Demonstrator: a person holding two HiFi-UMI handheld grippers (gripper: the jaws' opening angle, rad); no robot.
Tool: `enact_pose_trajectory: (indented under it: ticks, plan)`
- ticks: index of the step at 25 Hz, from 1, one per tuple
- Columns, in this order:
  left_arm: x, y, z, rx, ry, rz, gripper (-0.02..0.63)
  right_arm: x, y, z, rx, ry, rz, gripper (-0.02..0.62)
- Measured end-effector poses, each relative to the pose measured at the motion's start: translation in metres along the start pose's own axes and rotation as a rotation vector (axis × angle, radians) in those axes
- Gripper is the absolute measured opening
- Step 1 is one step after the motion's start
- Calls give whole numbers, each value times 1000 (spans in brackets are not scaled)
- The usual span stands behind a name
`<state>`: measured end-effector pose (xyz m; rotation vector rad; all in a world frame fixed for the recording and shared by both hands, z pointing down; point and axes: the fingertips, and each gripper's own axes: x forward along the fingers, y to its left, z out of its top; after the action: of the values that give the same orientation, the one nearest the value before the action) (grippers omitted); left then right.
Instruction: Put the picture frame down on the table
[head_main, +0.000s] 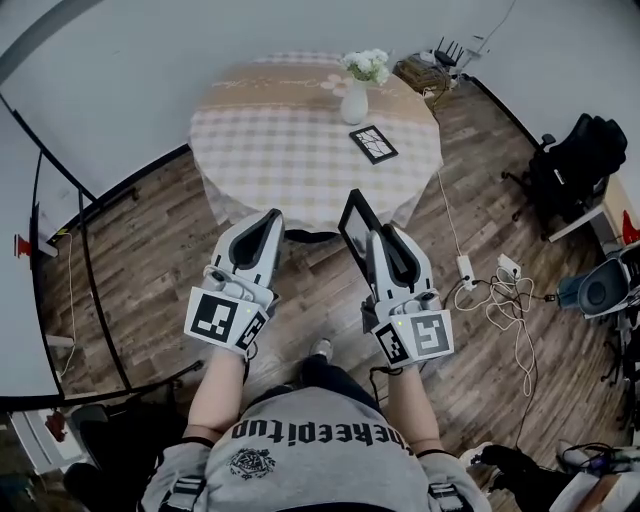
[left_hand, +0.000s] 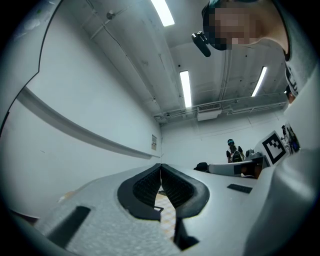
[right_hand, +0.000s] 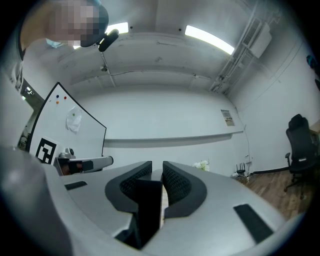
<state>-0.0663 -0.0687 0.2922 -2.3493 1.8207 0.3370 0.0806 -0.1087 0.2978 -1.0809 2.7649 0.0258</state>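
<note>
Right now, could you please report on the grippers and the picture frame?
Left gripper shut, empty. Right gripper shut on picture frame, held aloft, not yet on table. Second frame and flower vase on table's right half.

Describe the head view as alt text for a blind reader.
The right hand-held gripper holds a dark frame by its edge above wooden floor, short of a round checked table. The left hand-held gripper is shut, empty. On the table: a flower vase and a second frame.
</note>
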Motion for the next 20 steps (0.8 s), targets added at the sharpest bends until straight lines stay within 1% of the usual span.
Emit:
enact_pose_trajectory:
  ticks: [5,11,15,20]
  plan:
    - [33,5,-7,6,-1,24,17,25,-29,-1,6,0,30,74]
    - [57,7,-16,14,-1,49,17,45,-55,-13,26,5,59,74]
    - [70,15,-21,24,22,59,17,60,-64,-18,44,13,70,74]
    - [89,31,-28,20,25,52,17,83,-72,-27,48,28,63,74]
